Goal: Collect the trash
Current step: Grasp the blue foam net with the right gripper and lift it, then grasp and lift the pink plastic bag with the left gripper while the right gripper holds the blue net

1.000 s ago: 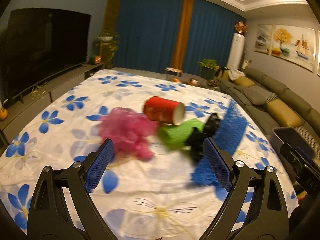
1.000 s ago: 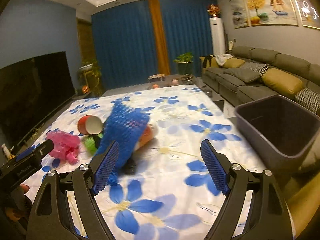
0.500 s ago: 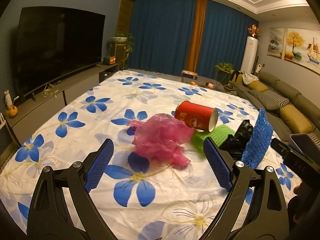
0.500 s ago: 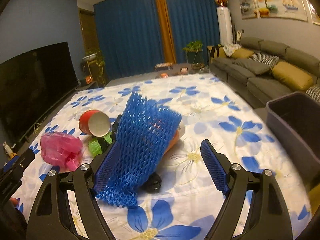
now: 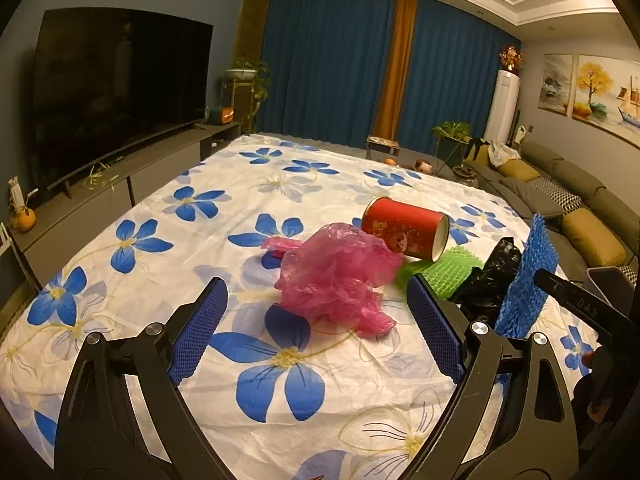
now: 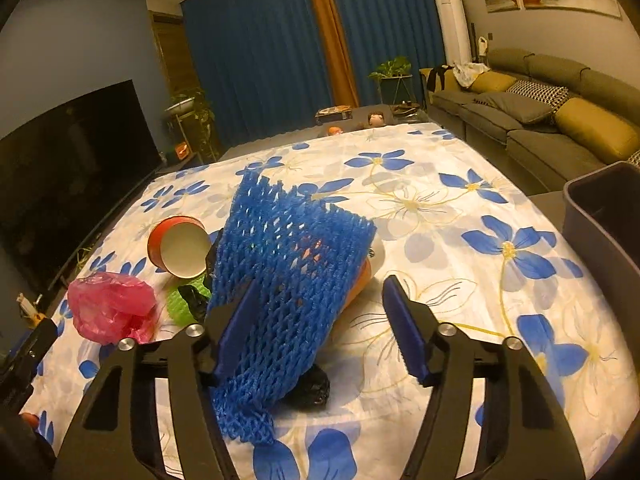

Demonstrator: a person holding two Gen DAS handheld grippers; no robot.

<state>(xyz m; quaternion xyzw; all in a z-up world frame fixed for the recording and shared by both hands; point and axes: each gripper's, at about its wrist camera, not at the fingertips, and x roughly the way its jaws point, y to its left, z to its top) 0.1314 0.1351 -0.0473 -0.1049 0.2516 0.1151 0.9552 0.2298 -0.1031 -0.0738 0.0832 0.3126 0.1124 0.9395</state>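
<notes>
A crumpled pink plastic bag [image 5: 336,276] lies on the flowered cloth, just ahead of my open left gripper [image 5: 316,312]. Behind it lie a red paper cup [image 5: 404,232] on its side, a green foam net [image 5: 452,268], a black bag [image 5: 488,280] and a blue foam net [image 5: 528,280]. In the right wrist view the blue foam net [image 6: 288,272] stands between the fingers of my open right gripper [image 6: 320,312], against the left finger. An orange thing [image 6: 360,284] lies behind it. The pink bag [image 6: 110,306] and red cup [image 6: 180,246] lie to the left.
A dark grey bin [image 6: 604,220] stands at the table's right edge. The flowered tablecloth [image 5: 208,216] covers the table. A TV [image 5: 112,92] on a low cabinet is to the left. A sofa [image 6: 540,120] is to the right.
My left gripper has drawn back and turned left, so the pink bag now sits centred ahead. My right gripper has moved in until the blue net is between its fingers.
</notes>
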